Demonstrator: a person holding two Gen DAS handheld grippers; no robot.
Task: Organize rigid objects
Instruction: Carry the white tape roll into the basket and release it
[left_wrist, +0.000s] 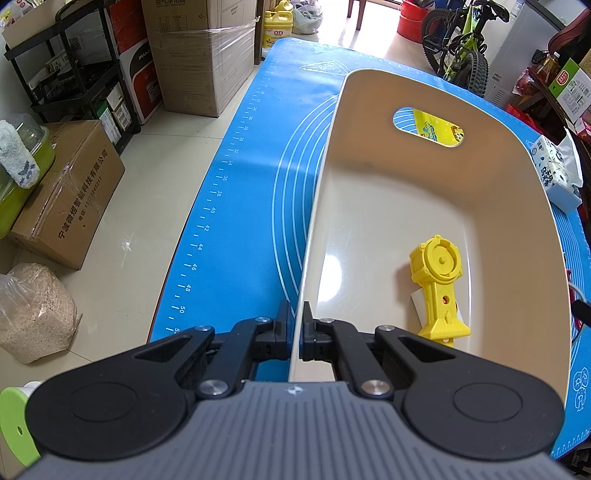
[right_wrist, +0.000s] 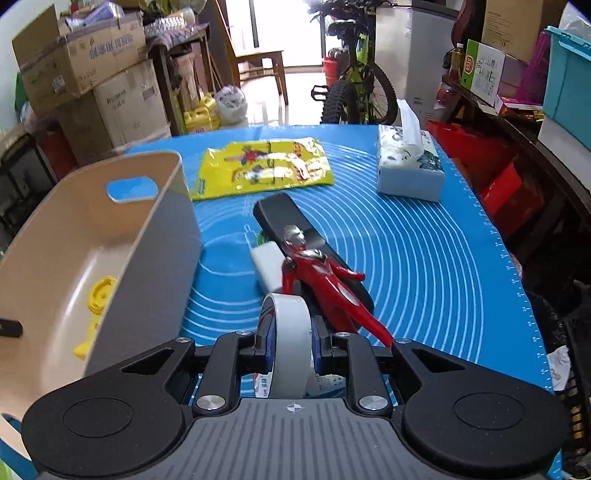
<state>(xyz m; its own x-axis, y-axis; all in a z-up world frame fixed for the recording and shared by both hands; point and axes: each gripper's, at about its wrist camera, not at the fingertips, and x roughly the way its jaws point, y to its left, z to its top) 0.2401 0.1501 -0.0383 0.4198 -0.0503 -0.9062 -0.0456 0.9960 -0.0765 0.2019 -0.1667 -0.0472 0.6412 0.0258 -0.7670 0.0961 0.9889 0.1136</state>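
- We see the left tongs (left_wrist: 296, 314) clenched on the thin near rim of the beige plastic bin with oval handle cut-outs (left_wrist: 424, 192) — one pad outside the wall, one inside.
- In that bin lies a yellow plastic toy with a round geared head and a flared foot (left_wrist: 439, 284), near the right wall; a small white slip shows under its shaft.
- The bin stands on the blue silicone baking mat with white rings and ruler marks (left_wrist: 240, 206) that covers the bench.
- Our right tongs (right_wrist: 290, 334) grip a roll of pale grey tape (right_wrist: 290, 343), set upright on its edge between the two pads.
- Just beyond the roll a red-and-silver hero figurine (right_wrist: 325, 280) lies on its back, partly across a long black case (right_wrist: 280, 218), with a white rectangular block (right_wrist: 267, 264) touching the case's left side.
- Farther back on the mat we find a flat yellow printed plastic packet (right_wrist: 264, 168) and a blue-and-white tissue box with a tissue standing out (right_wrist: 408, 166) — well apart from each other.
- From the right wrist view the bin sits left of the tape roll, the yellow toy visible inside.
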